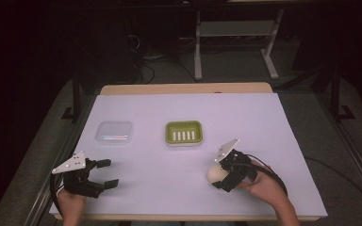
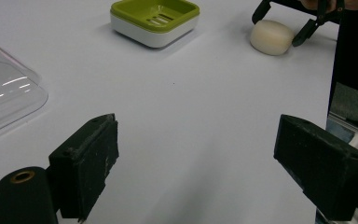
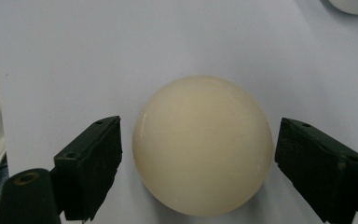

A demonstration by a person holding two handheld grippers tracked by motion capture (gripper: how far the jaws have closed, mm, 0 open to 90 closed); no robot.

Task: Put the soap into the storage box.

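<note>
Broadly, the white table [image 1: 264,122] leaves open room all round. Lower right of the high view, the right gripper [image 1: 222,175] stands wide astride the cream soap [image 1: 215,173], its jaws flanking without touching; the green soap dish [image 1: 184,133] lies up-frame, centre. Lower left, the left gripper [image 1: 107,173] gapes empty below the clear lid [image 1: 114,132].

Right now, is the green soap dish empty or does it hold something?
Empty. The green soap dish shows its bare slotted bottom; the cream soap lies on the table, between the right hand-held gripper's open jaws.
</note>
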